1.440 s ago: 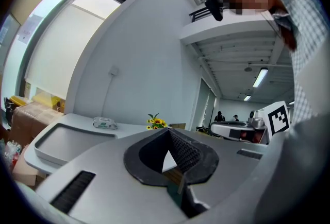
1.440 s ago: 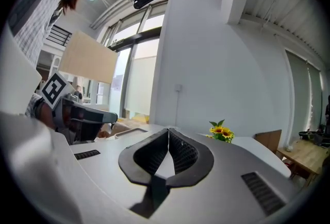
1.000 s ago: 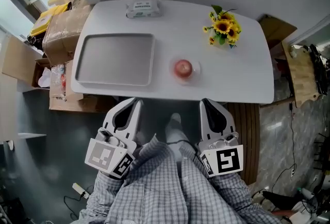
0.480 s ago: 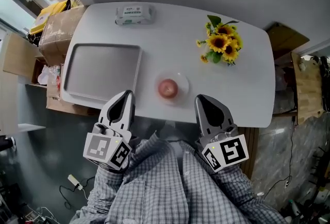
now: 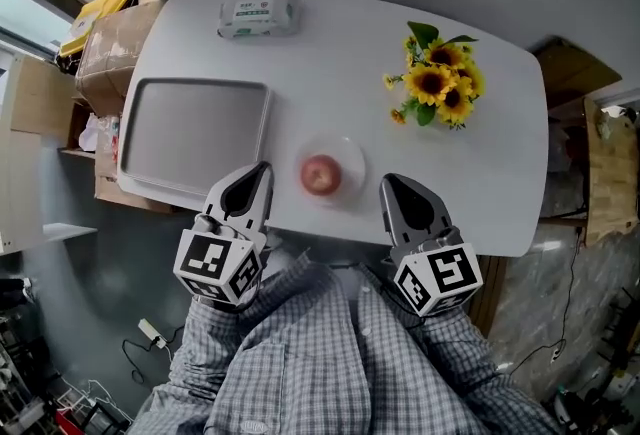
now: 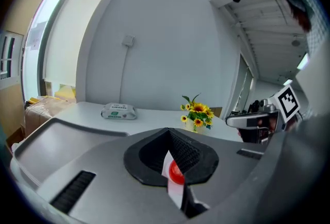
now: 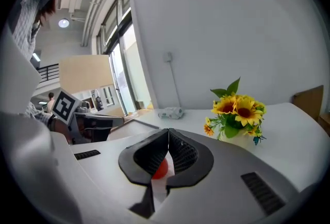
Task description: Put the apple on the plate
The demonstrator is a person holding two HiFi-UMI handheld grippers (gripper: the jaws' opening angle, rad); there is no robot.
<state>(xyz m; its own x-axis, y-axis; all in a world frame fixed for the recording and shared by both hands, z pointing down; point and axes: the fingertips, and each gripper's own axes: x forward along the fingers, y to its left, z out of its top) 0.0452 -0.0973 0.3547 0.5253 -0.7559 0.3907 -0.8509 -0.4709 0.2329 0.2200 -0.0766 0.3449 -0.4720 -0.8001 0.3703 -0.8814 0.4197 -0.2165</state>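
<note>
**Q:** What is at the far left, seen from above?

**A:** Cardboard boxes (image 5: 110,53) stand on the floor against the left end of a white tabletop (image 5: 330,73). On the left part of the tabletop lies a grey rectangular tray (image 5: 195,133) with nothing on it. A packet of wipes (image 5: 258,15) lies beyond the tray, near the far edge.

**Q:** And the left gripper?

**A:** The left gripper (image 5: 263,166) hangs over the near edge of the tabletop, by the tray's near right corner, and points away from the person. In the left gripper view its jaws (image 6: 168,129) are together, tips meeting, with nothing held between them. Through the narrow slit below the tips shows a sliver of the red apple (image 6: 176,173), which lies further off on the tabletop.

**Q:** Where is the apple?

**A:** The apple (image 5: 320,175) sits on a pale round plate (image 5: 352,161) near the front edge of the tabletop, between the two grippers and touched by neither.

**Q:** The right gripper?

**A:** The right gripper (image 5: 390,181) is just right of the plate, also over the near edge. Its jaws (image 7: 168,129) are closed too — tips pressed together and empty — with the apple (image 7: 161,169) glimpsed through the gap beneath them.

**Q:** Anything further right?

**A:** A bunch of sunflowers (image 5: 440,83) stands toward the far right of the tabletop, well apart from the plate. Checked sleeves (image 5: 320,353) fill the bottom of the head view.
</note>
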